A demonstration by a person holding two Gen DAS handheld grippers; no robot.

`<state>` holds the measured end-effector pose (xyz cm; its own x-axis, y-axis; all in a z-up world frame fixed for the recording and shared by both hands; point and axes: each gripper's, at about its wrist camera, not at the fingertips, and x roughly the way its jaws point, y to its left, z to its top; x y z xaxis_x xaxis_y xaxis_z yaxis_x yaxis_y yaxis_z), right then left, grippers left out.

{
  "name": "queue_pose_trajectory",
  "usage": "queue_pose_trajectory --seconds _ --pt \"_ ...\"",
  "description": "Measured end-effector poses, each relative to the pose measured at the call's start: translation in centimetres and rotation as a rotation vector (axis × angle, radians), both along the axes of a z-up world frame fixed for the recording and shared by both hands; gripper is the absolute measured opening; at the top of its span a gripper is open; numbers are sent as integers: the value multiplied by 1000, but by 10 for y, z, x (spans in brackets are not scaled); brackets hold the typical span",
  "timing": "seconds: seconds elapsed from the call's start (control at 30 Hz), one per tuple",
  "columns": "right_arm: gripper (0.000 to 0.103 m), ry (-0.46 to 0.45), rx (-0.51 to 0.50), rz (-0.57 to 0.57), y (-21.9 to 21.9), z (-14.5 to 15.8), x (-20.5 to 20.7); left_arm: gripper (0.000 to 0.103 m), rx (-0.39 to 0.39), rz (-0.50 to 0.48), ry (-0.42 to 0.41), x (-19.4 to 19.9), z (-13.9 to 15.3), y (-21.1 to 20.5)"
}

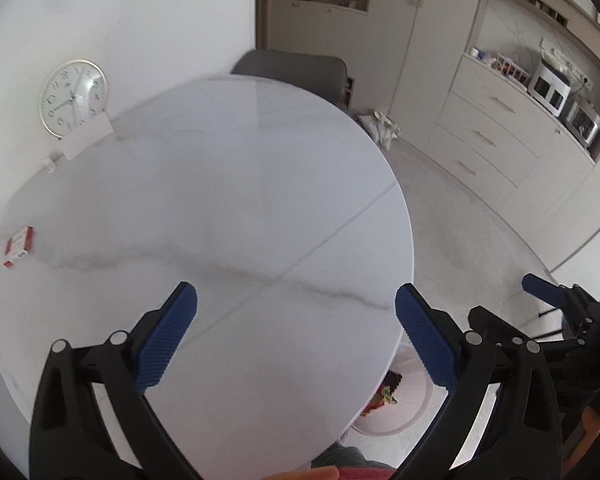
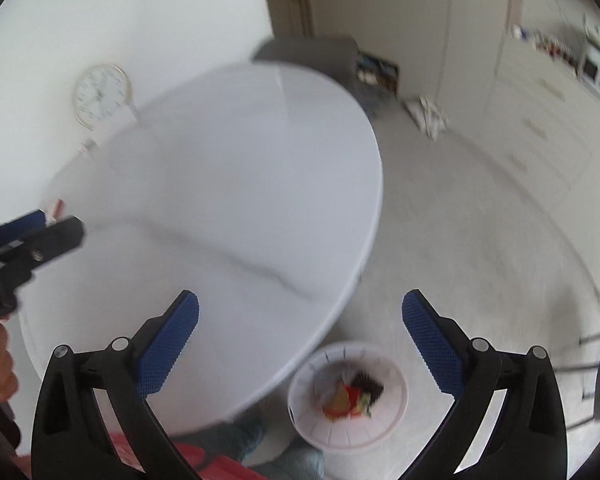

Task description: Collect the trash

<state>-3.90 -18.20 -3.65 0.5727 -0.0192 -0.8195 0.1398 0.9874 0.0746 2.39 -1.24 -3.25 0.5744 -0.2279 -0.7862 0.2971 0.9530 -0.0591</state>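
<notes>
From the left wrist, the round white marble-veined table (image 1: 228,200) is almost bare; the one thing on it that could be rubbish is a small red-and-white carton (image 1: 19,246) at its far left edge, and whether it counts as trash I cannot tell. Just past the table's near right edge, a slice of the white plastic waste bin (image 1: 396,412) on the floor shows coloured wrappers inside. The left gripper (image 1: 296,336) hangs over the tabletop with its blue-padded fingers (image 1: 168,340) spread wide, holding and touching nothing. From the right wrist, though blurred, the bin (image 2: 300,384) sits below with a heap of red, yellow and black scraps (image 2: 352,394) in it, so collecting looks largely done. The right gripper (image 2: 300,344) is above the bin, its fingers (image 2: 432,348) equally wide apart and empty.
</notes>
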Motion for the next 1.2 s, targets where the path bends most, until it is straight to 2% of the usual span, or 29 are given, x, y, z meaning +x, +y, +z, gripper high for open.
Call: queue_pose_trajectory --seconds 0.13,0.27,0.33,0.43,0.57,0.7,0.87,1.2 --pt "101 -158 -29 91 33 79 33 95 -2 97 -158 14 68 36" --pt "101 -268 -40 141 57 138 59 95 -27 212 -273 26 126 61" --pt "101 -321 -17 163 70 162 64 95 -22 271 -311 26 142 71" --pt "101 -377 3 204 86 184 62 95 -21 305 -316 24 153 82" --pt "101 -402 -42 207 100 190 60 95 24 343 -320 20 150 90" --pt "101 -375 -83 207 107 179 62 95 34 359 -303 17 143 102" --pt "101 -364 -98 211 118 173 66 95 5 371 -293 19 138 107" --pt "101 -356 -133 214 129 167 69 95 -1 361 -272 24 132 109"
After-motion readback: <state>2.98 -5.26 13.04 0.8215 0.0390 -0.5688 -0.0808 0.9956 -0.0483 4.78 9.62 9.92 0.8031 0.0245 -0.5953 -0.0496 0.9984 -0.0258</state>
